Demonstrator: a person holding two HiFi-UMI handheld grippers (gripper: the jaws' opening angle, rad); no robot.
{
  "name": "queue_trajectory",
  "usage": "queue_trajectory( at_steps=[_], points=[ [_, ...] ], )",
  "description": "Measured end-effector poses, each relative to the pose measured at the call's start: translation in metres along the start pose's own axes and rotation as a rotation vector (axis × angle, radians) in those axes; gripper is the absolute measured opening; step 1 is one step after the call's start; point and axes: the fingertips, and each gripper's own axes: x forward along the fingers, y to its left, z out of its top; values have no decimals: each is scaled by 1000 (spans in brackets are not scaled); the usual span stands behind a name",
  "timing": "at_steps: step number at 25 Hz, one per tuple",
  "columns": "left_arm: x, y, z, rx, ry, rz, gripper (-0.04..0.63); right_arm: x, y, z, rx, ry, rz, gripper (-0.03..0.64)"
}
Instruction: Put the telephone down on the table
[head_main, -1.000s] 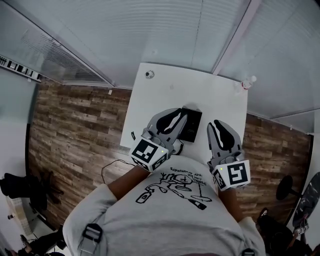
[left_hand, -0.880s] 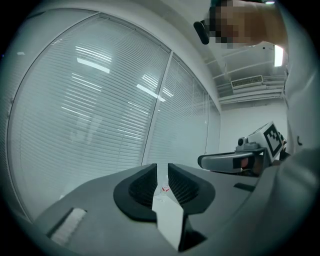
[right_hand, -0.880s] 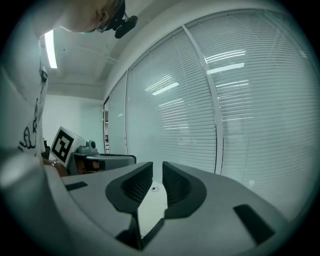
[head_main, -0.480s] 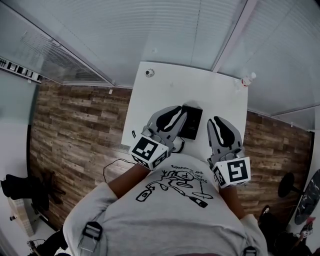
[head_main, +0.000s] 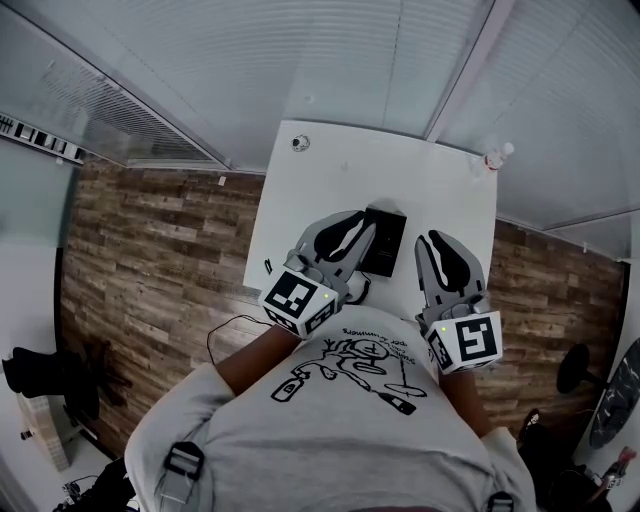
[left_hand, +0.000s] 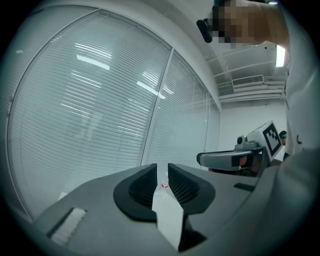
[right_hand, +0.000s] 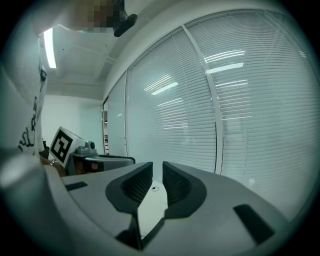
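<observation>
The black telephone lies flat on the white table, near its front edge. My left gripper hovers just left of it, covering its left edge in the head view. My right gripper stands a little to the phone's right, apart from it. Both point toward the far wall, roughly level. In the left gripper view the jaws of the left gripper stand together with only table showing in the slit. The right gripper looks the same in its own view, shut and empty.
A small round thing sits at the table's far left corner, a small bottle at the far right corner. Window blinds close off the far side. A cable lies on the wooden floor to the left.
</observation>
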Motion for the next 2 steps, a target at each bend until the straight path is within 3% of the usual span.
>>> queue_trajectory(
  at_steps=[2],
  points=[
    [-1,0,0,0,1,0,64,-1,1,0,0,0,-1,54]
  ],
)
